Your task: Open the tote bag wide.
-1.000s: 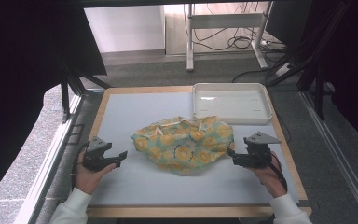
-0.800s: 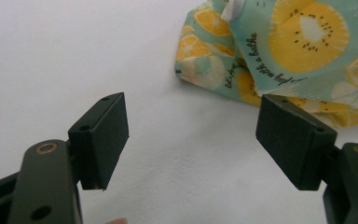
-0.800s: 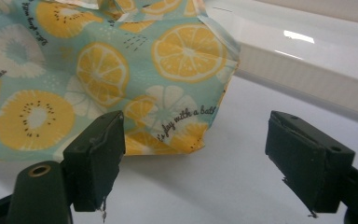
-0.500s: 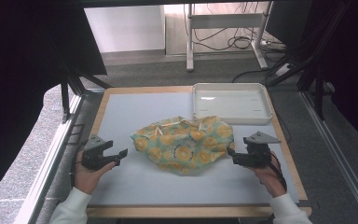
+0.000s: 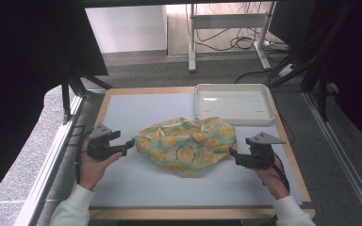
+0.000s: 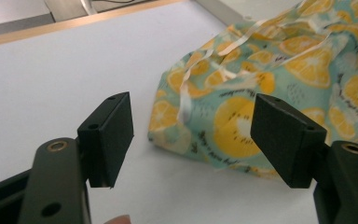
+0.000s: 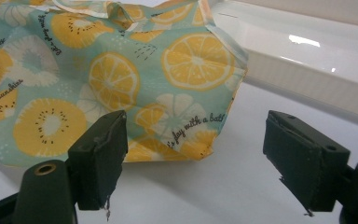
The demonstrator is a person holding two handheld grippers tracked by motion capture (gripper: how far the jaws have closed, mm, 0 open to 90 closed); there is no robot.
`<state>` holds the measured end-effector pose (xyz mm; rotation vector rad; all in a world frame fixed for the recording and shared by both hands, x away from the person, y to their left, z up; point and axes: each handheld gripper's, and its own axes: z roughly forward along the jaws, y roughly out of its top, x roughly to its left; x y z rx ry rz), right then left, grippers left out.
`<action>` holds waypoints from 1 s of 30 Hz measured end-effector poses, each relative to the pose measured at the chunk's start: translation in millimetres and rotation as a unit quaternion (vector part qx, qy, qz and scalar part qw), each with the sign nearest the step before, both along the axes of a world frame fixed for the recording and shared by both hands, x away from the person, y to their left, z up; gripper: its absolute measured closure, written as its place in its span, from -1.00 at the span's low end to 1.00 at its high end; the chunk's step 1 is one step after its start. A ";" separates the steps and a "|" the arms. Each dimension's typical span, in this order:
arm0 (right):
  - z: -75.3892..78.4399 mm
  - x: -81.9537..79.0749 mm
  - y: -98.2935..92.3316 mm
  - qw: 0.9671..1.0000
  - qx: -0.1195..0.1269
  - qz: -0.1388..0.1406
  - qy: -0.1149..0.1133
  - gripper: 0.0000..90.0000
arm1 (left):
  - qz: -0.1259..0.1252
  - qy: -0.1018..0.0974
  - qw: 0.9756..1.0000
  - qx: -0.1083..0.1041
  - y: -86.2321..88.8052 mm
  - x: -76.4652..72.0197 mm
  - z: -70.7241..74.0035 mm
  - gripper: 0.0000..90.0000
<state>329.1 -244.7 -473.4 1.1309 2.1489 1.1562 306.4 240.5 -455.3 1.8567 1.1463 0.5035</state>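
Cloth: a crumpled cloth point(image 5: 186, 146) with yellow fruit pictures lies in the middle of the table point(image 5: 136, 188). It is bunched up, with thin strings on top.
Tray: a white tray point(image 5: 233, 104) sits behind the cloth, near its far right side. It has nothing in it.
Left claw: the left claw point(image 5: 127, 146) is just beside the cloth's left edge. Its jaws stand wide, with nothing between them. They have just been closing a little.
Right claw: the right claw point(image 5: 232, 157) is at the cloth's right edge. Its jaws are wide too, and it holds nothing. The cloth corner lies just in front of them.
What could go wrong: a claw may pinch only a thin string or one layer. Then the cloth would slip out or stay bunched when lifted. Two pulls that do not match could drag it sideways, toward the tray.
What changed: the left claw is closer to the cloth and a bit higher than before. The right claw and the cloth stayed put.
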 end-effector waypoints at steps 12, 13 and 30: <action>-0.2 0.3 1.7 1.000 0.003 0.002 0.006 -0.49 | -0.011 -0.004 1.000 0.004 -12.2 10.7 11.1 -0.25; -0.2 0.3 2.1 1.000 0.003 0.003 0.007 -0.49 | -0.013 -0.003 1.000 0.005 -13.4 12.1 11.8 -0.25; -1.0 -0.2 2.9 1.000 0.001 0.004 0.006 -0.49 | -0.016 -0.002 1.000 -0.014 -15.5 23.9 18.4 -0.22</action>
